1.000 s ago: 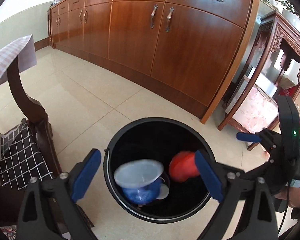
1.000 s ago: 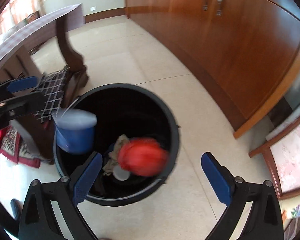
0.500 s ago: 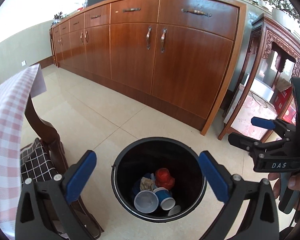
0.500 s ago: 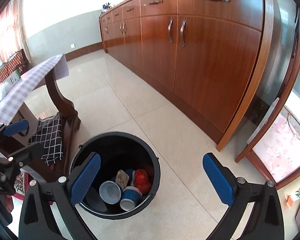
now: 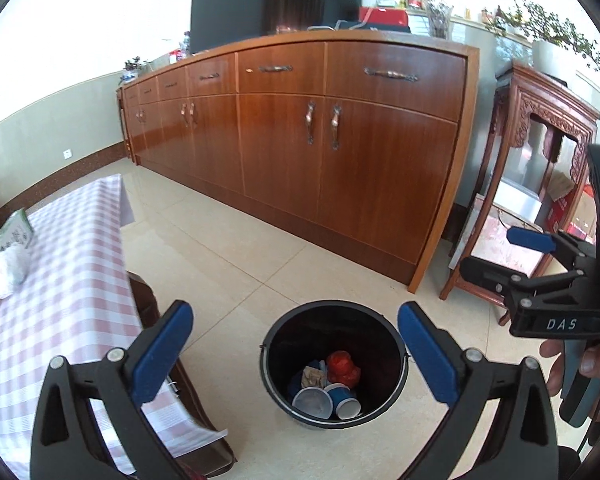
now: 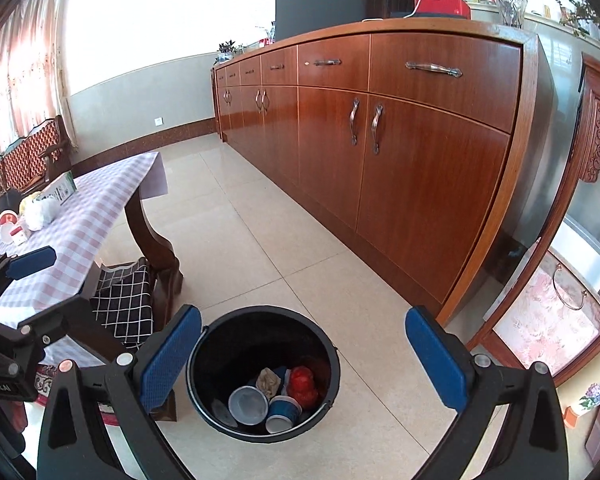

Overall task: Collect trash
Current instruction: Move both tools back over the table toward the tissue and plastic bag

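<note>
Your left tongs (image 5: 292, 354) stand at their widest, nothing between the blue pads; the jaws have just been opening to that spread. Your right tongs (image 6: 303, 356) gape just as wide and grip nothing either.

The black bin (image 5: 333, 364) sits on the tiled floor (image 5: 236, 264) below both pairs, framed between the pads in each wrist view, toward 6 o'clock of the picture, and touched by neither. From the left wrist, the right tongs show at 3 o'clock, held in a hand (image 5: 583, 364). From the right wrist, the checked worktop (image 6: 100, 196) lies at 9 o'clock of the bin.

The trash lies at the bin's bottom: a red crumpled wrapper (image 6: 303, 383) at 3 o'clock of the heap, a pale cup (image 6: 247, 400) mouth-up at 7 o'clock, a blue cup (image 6: 284, 412) on its side just beside it, and a brown scrap (image 6: 268, 379) at 12 o'clock.
</note>
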Available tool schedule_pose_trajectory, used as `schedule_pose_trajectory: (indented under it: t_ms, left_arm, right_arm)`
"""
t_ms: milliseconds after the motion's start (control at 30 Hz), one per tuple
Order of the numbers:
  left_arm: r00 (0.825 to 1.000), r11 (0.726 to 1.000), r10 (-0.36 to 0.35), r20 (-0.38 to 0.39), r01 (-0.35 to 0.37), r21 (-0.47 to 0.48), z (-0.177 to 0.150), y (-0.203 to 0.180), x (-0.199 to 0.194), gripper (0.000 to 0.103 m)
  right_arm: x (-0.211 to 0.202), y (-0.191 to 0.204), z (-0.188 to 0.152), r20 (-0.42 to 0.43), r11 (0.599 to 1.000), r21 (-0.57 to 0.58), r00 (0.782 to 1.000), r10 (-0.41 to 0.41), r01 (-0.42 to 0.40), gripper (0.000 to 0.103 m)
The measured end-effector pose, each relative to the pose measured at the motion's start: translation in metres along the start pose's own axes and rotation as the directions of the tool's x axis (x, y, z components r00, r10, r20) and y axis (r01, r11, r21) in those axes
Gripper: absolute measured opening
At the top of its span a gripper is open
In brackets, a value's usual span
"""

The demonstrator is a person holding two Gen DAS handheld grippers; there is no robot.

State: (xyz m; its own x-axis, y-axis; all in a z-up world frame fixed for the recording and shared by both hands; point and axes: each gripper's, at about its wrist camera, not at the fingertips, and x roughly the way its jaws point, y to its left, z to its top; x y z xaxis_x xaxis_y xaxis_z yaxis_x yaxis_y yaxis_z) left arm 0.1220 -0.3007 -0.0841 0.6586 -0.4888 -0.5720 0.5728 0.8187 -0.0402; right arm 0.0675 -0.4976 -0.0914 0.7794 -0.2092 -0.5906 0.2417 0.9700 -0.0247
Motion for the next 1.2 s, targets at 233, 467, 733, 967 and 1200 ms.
schedule_pose_trajectory:
  t_ms: [233, 467, 733, 967, 1200]
  left_arm:
    - [0.994, 0.994, 0.101, 0.041, -0.099, -0.054, 0.002, 0.03, -0.038, 0.103]
    - [0.982, 0.981, 0.174, 0.071, -0.167, -0.096, -0.006, 0.069, -0.078, 0.103]
    - [0.96, 0.954, 0.269, 0.076, -0.254, -0.159, -0.017, 0.115, -0.11, 0.102]
    - [0.942, 0.928, 0.329, 0.062, -0.311, -0.205, -0.03, 0.152, -0.132, 0.103]
    - [0.903, 0.879, 0.428, 0.042, -0.405, -0.251, -0.047, 0.194, -0.152, 0.103]
  right_arm:
    - [-0.018, 0.038, 0.013, 0.005, 0.999, -0.029, 0.999, 0.04, -0.039, 0.103]
    - [-0.026, 0.087, 0.029, 0.054, 0.993, -0.026, 0.992, 0.116, -0.114, 0.103]
    - [-0.036, 0.161, 0.045, 0.137, 0.969, -0.121, 0.963, 0.233, -0.217, 0.103]
    - [-0.035, 0.217, 0.057, 0.115, 0.939, -0.169, 0.941, 0.32, -0.299, 0.103]
    - [-0.029, 0.269, 0.062, 0.046, 0.916, -0.232, 0.937, 0.346, -0.327, 0.103]
